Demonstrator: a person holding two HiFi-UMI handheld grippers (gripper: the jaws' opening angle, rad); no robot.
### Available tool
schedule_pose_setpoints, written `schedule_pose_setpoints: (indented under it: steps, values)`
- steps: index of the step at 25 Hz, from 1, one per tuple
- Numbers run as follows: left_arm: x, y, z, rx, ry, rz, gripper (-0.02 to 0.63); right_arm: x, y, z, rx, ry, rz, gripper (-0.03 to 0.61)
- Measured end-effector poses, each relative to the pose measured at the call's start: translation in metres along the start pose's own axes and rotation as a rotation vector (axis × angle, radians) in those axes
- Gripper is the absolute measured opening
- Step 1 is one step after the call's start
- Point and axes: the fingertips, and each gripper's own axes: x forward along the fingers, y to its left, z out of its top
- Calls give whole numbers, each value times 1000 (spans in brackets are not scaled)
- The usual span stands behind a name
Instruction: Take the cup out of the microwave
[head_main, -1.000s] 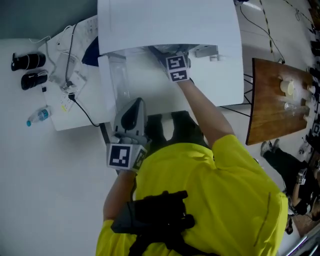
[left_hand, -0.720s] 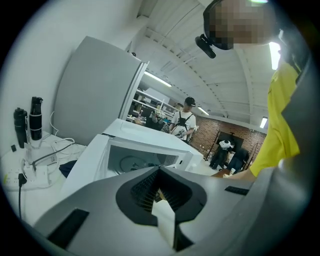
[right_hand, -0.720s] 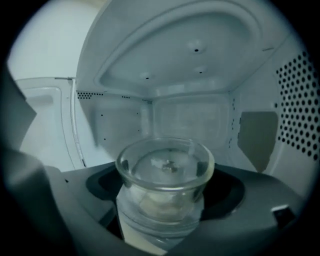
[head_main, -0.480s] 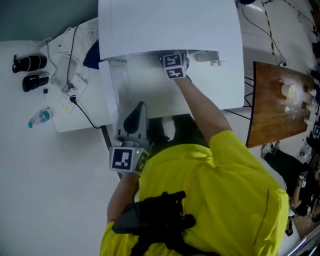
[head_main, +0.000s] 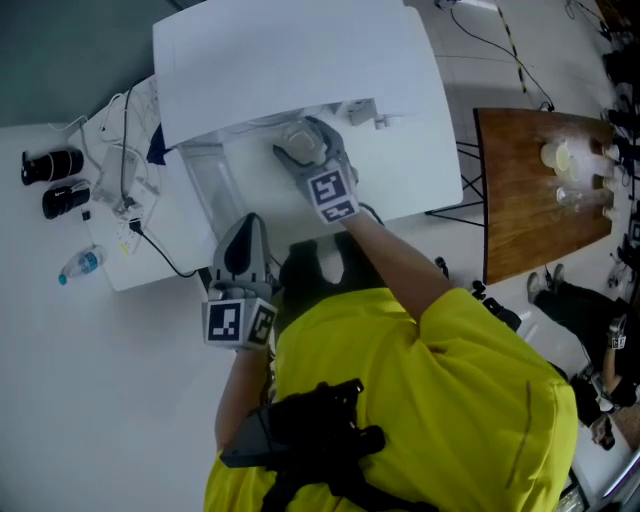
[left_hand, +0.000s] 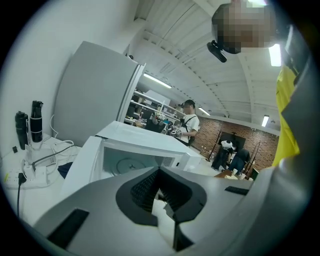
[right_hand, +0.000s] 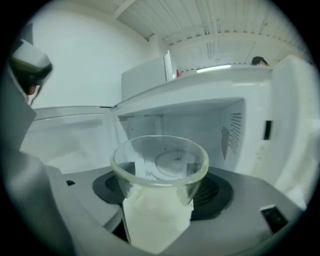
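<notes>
A clear glass cup (right_hand: 159, 165) sits between the pads of my right gripper (right_hand: 160, 187), which is shut on its lower half. The cup (head_main: 298, 135) hangs just outside the mouth of the white microwave (head_main: 290, 60), whose door (head_main: 213, 185) stands open to the left. Behind the cup the cavity (right_hand: 200, 125) with its glass turntable shows. My left gripper (head_main: 243, 235) hovers lower left, in front of the door, with its jaws together and nothing in them. It (left_hand: 159, 172) looks toward the microwave (left_hand: 145, 145).
Two black cylinders (head_main: 55, 165), a small bottle (head_main: 78, 265) and cables (head_main: 125, 200) lie on the white table left of the microwave. A wooden table (head_main: 530, 190) with cups stands to the right. People (left_hand: 189, 122) stand far behind.
My right gripper went into the microwave, closed on the cup and drew back out toward me with it. The left gripper stayed put.
</notes>
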Motion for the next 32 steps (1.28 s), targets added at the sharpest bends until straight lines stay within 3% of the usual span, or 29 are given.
schedule_pose_setpoints:
  steps: [2, 5, 10, 15, 21, 30, 31, 32]
  values:
    - [5, -13, -5, -9, 12, -11, 2, -43, -1, -25, 14, 27, -6, 354]
    - [20, -41, -13, -1, 24, -52, 1, -109, -38, -71, 32, 88, -72, 354]
    - [49, -83, -33, -26, 34, -99, 0, -172, -169, -131, 50, 137, -256, 354]
    - [73, -99, -62, -89, 68, -91, 2, -173, -266, -144, 66, 120, -374, 356]
    - [82, -105, -76, -102, 88, -63, 2, -160, -282, -151, 72, 118, -391, 356]
    - [73, -81, -90, -106, 108, 15, 2, -159, -284, -165, 97, 128, -418, 360]
    - [72, -79, -91, -107, 107, 21, 2, -159, -284, -164, 94, 125, -419, 364]
    - [71, -78, -91, -104, 106, 24, 2, -159, -283, -162, 92, 117, -420, 408]
